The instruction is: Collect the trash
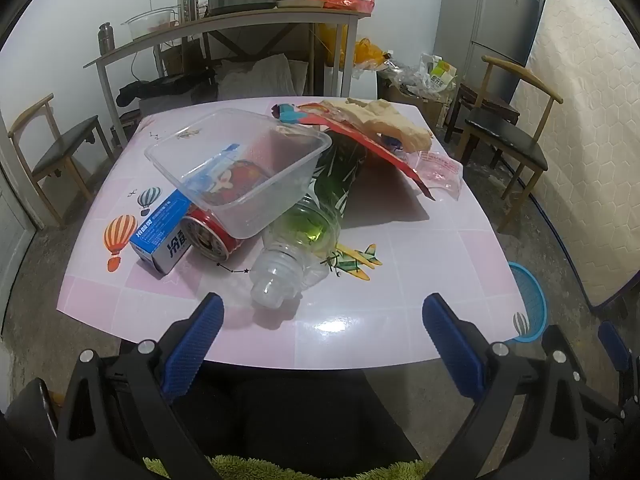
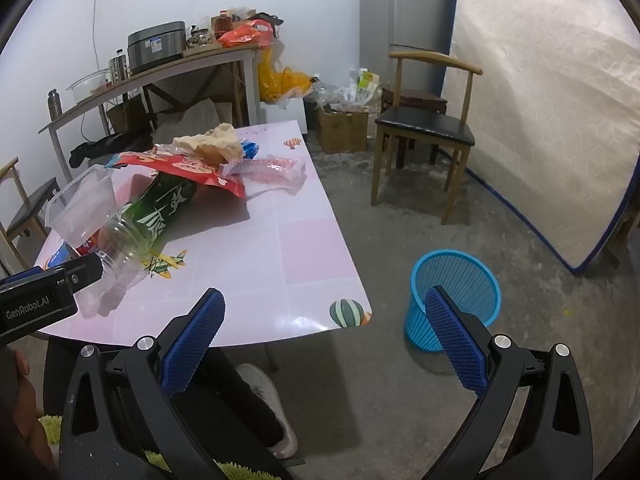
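A pile of trash lies on the pink table (image 1: 400, 320): a clear plastic tub (image 1: 240, 164), a green-labelled plastic bottle (image 1: 316, 216) lying with its neck toward me, a red can (image 1: 208, 236), a blue carton (image 1: 160, 236), a red wrapper (image 1: 380, 148), crumpled tan paper (image 1: 384, 120) and a clear pink bag (image 1: 440, 172). My left gripper (image 1: 322, 328) is open and empty at the table's near edge, just short of the bottle. My right gripper (image 2: 324, 320) is open and empty, off the table's near right corner. The blue waste basket (image 2: 456, 300) stands on the floor to the right; the bottle (image 2: 152, 216) also shows there.
Wooden chairs stand right (image 2: 424, 128) and left (image 1: 60, 148) of the table. A long side table (image 1: 224, 28) with a cooker and clutter lines the back wall. A mattress (image 2: 560, 120) leans at the right, a fridge (image 2: 408, 16) behind. A person's shoe (image 2: 264, 400) is under the table edge.
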